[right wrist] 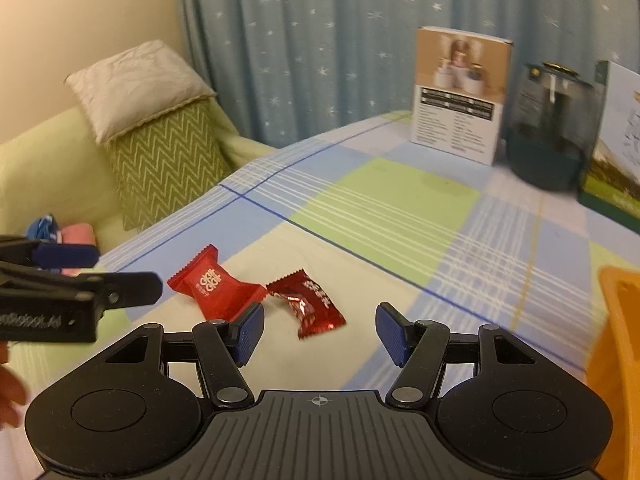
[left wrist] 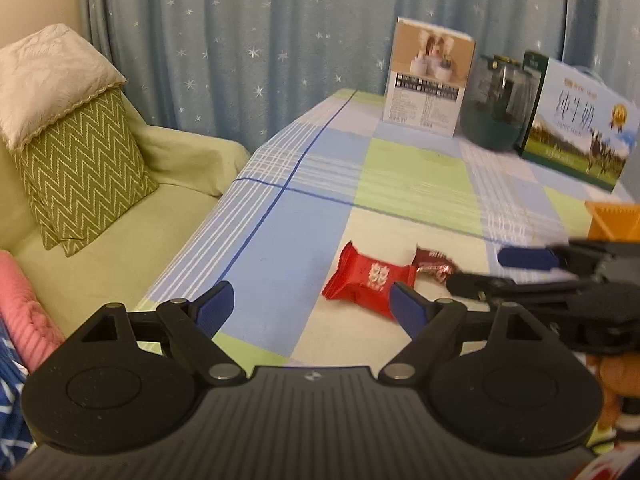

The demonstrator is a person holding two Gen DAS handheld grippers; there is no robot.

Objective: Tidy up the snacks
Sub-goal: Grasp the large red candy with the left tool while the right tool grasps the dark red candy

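Two wrapped snacks lie side by side on the checked tablecloth: a bright red packet (left wrist: 368, 280) (right wrist: 216, 292) and a smaller dark red foil candy (left wrist: 434, 264) (right wrist: 308, 304). My left gripper (left wrist: 312, 304) is open, low over the cloth, with the red packet just ahead of its right fingertip and nothing between its pads. My right gripper (right wrist: 320, 328) is also open; the foil candy lies just ahead of its left finger, untouched. Each gripper shows in the other's view: the right gripper (left wrist: 480, 270) reaches in from the right, the left gripper (right wrist: 128, 270) from the left.
An orange container (left wrist: 612, 220) (right wrist: 620, 340) stands at the right of the table. At the back stand a white box (left wrist: 428, 76), a dark glass jar (left wrist: 496, 104) and a milk carton box (left wrist: 580, 128). A green sofa with cushions (left wrist: 80, 168) borders the table's left edge.
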